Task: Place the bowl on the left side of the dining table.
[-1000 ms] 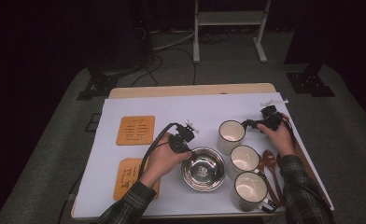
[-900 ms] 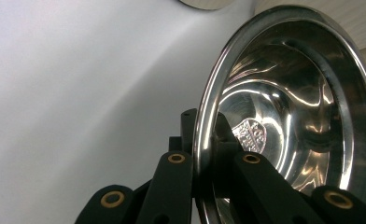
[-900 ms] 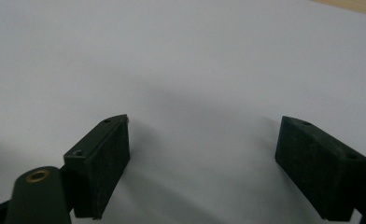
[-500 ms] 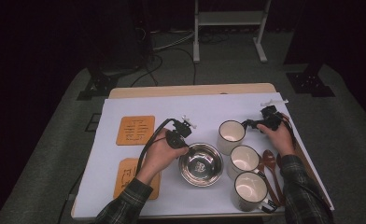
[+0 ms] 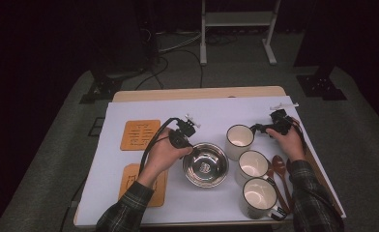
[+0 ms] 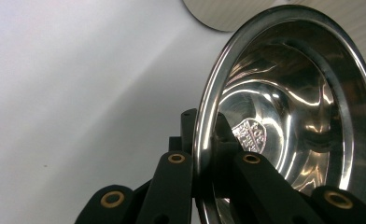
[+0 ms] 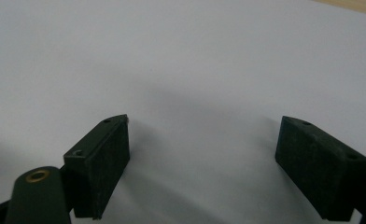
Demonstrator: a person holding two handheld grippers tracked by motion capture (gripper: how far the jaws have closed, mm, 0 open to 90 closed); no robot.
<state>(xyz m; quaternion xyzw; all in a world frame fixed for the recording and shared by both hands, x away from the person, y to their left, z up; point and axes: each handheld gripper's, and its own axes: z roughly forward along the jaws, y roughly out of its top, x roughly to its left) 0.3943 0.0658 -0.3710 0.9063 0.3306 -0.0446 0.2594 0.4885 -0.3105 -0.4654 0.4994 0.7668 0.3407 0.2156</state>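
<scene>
A shiny steel bowl (image 5: 205, 165) sits at the middle front of the white sheet (image 5: 211, 113). My left gripper (image 5: 186, 144) is shut on its left rim. In the left gripper view the rim of the bowl (image 6: 288, 116) runs between the jaws of the left gripper (image 6: 202, 126), one pad inside and one outside. My right gripper (image 5: 261, 128) rests at the right, just beside the far white mug (image 5: 239, 140). The right gripper view shows the right gripper (image 7: 202, 140) open, with only white sheet (image 7: 195, 56) between its jaws.
Two more white mugs (image 5: 253, 164) (image 5: 259, 197) stand in a row toward the front right. Brown wooden spoons (image 5: 278, 169) lie beside them. Two orange coasters (image 5: 140, 134) (image 5: 144, 181) lie at the left. The table's wooden far edge (image 5: 197, 93) borders the sheet.
The left hand and the bowl have shifted a little toward the far side of the table. The right hand has stayed put.
</scene>
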